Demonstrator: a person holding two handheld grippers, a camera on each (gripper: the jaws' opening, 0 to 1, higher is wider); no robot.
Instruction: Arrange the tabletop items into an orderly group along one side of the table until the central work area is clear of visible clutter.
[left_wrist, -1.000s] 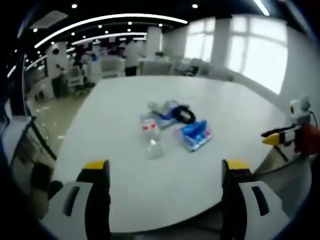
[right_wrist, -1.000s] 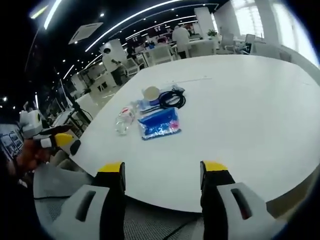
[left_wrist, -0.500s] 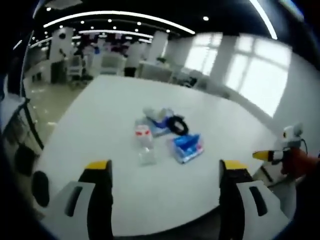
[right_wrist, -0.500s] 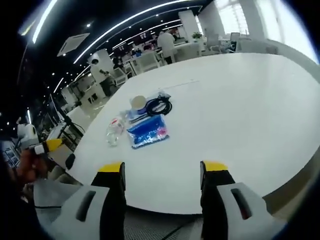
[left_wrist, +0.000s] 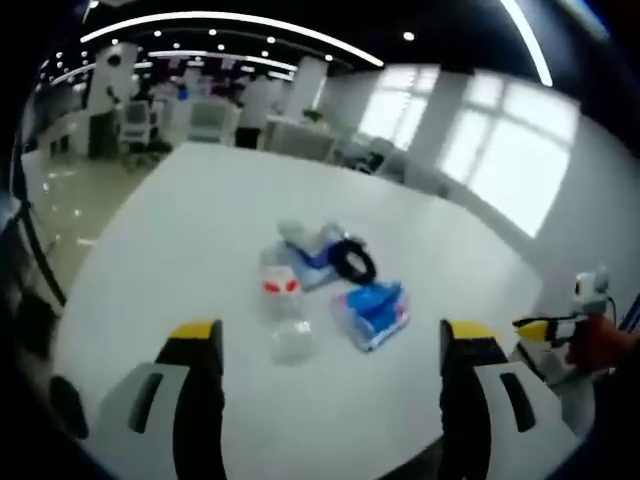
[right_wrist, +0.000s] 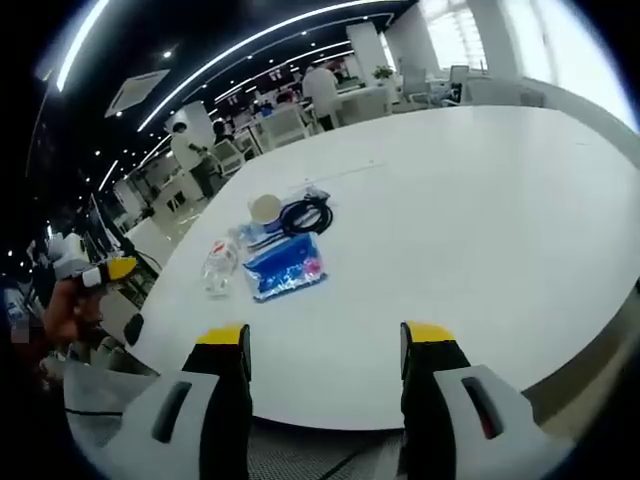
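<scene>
Both grippers hang just off the near edge of the white tabletop, jaws spread and holding nothing — left gripper, right gripper. Mid-table sits one cluster: plastic bottle, blue packet, black cable coil (touching or overlapping), bare surface all round.

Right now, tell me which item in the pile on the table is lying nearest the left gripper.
The clear plastic bottle with the red label: it lies on its side at the near end of the pile, closer to the left gripper than the blue packet beside it.
</scene>
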